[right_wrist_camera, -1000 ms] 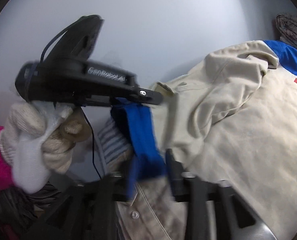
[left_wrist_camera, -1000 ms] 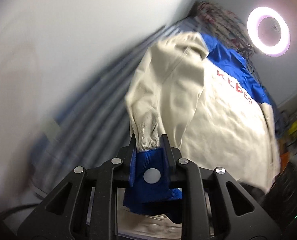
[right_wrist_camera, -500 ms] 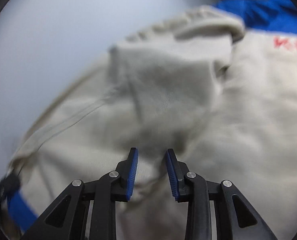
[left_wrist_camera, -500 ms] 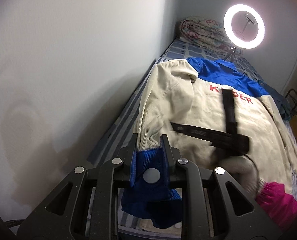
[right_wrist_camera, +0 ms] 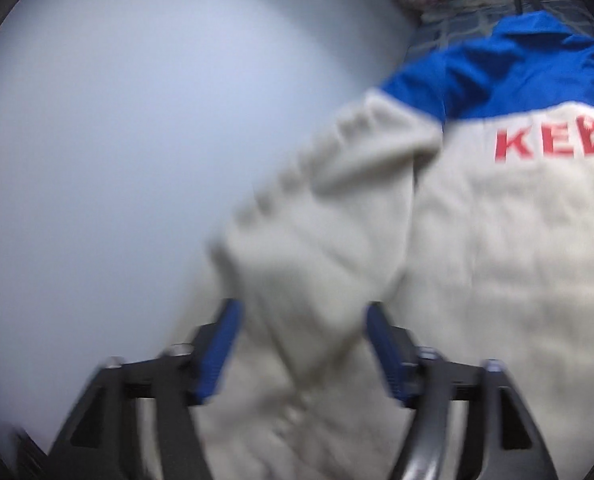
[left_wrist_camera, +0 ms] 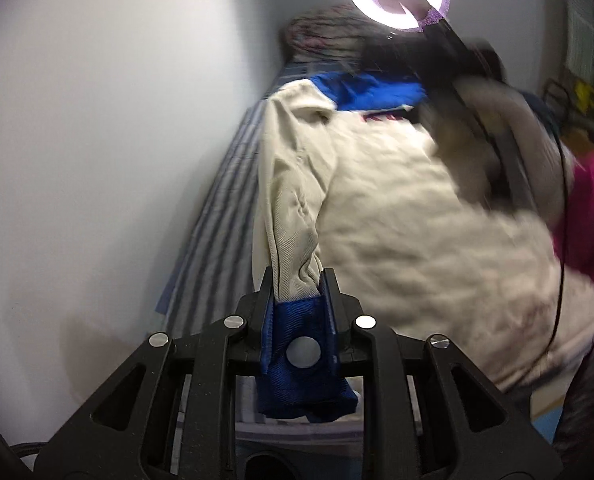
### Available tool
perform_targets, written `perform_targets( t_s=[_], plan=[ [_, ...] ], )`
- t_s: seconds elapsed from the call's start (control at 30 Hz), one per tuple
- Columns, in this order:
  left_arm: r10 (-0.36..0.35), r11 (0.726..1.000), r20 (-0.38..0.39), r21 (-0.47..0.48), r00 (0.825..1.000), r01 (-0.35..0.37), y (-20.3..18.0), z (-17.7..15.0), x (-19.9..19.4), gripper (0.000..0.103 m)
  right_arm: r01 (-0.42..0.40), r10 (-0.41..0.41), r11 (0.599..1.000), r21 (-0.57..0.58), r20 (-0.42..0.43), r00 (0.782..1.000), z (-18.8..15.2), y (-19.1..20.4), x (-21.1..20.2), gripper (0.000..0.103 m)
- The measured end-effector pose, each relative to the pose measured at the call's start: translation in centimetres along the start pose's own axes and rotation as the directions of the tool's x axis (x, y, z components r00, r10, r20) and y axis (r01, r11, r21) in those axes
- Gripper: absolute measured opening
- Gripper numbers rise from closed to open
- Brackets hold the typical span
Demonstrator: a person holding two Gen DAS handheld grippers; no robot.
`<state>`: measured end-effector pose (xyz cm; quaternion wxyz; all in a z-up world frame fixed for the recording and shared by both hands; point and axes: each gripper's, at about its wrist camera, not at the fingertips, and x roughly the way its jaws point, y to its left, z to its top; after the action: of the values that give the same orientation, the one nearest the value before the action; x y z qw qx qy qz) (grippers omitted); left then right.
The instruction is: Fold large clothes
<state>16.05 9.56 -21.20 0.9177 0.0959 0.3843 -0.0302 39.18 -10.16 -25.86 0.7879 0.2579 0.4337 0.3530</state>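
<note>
Where jacket lies, striped bed hugs white wall.

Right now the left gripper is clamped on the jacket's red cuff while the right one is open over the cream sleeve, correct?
Not quite: the cuff is blue, not red, as the left wrist view shows. The left gripper is clamped on it. The right gripper has its jaws opening over the cream sleeve of the jacket, gripping nothing.
</note>
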Motion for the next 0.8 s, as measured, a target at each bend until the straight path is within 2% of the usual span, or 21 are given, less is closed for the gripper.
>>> perform_targets(
  t_s=[0.07,0.2,0.27,0.33,0.37,0.43,0.53,0.6,0.63,0.7,0.73,0.8],
  plan=[
    [-0.008,0.998,0.004,0.066,1.000,0.007,-1.5,-0.3,-0.2,0.019,0.002,-0.002,1.000,-0.018,-0.001,1.000,1.9,1.8,0.8,0.083],
    [-0.036,0.988,-0.001,0.153,0.999,0.035,-4.5,-1.2,-0.2,0.019,0.117,-0.125,0.989,-0.091,-0.081,0.989,2.5,4.4,4.1,0.080],
    [-0.047,0.981,-0.007,0.188,0.999,0.048,-5.7,-1.7,-0.3,0.019,0.159,-0.173,0.981,-0.113,-0.126,0.977,2.1,4.8,4.9,0.062],
    [-0.054,0.976,-0.009,0.211,0.998,0.055,-6.6,-2.0,-0.3,0.019,0.232,-0.256,0.962,-0.146,-0.175,0.951,2.0,4.6,6.7,0.016],
    [-0.060,0.973,-0.012,0.221,0.998,0.061,-6.9,-2.1,-0.3,0.019,0.265,-0.292,0.952,-0.153,-0.187,0.938,1.8,4.3,7.0,0.009],
    [-0.076,0.970,-0.027,0.228,0.997,0.080,-7.1,-2.3,-0.3,0.019,0.281,-0.303,0.949,-0.142,-0.170,0.938,1.7,3.6,5.8,0.001],
    [-0.121,0.972,-0.057,0.196,0.991,0.130,-6.7,-2.5,-0.8,0.024,0.273,-0.283,0.958,-0.093,-0.131,0.950,1.6,1.1,1.8,0.000],
    [-0.172,0.973,-0.074,0.145,0.982,0.181,-5.9,-2.6,-1.3,0.040,0.266,-0.266,0.964,-0.020,-0.128,0.955,0.9,-1.7,-0.5,0.000],
    [-0.221,0.968,-0.084,0.099,0.972,0.229,-5.1,-2.6,-1.7,0.041,0.273,-0.268,0.962,0.021,-0.128,0.955,0.3,-3.4,-1.7,0.000],
    [-0.287,0.957,-0.094,0.012,0.953,0.289,-3.7,-2.8,-2.3,0.047,0.324,-0.312,0.944,0.060,-0.151,0.938,-1.4,-6.3,-3.3,0.001],
    [-0.303,0.953,-0.094,-0.025,0.948,0.302,-3.6,-3.0,-2.4,0.050,0.369,-0.354,0.927,0.061,-0.176,0.918,-2.5,-7.8,-3.7,0.005],
    [-0.347,0.930,-0.088,-0.160,0.934,0.330,-1.1,-3.4,-2.4,0.055,0.425,-0.403,0.904,0.058,-0.220,0.888,-4.1,-9.5,-4.3,0.006]
  ],
)
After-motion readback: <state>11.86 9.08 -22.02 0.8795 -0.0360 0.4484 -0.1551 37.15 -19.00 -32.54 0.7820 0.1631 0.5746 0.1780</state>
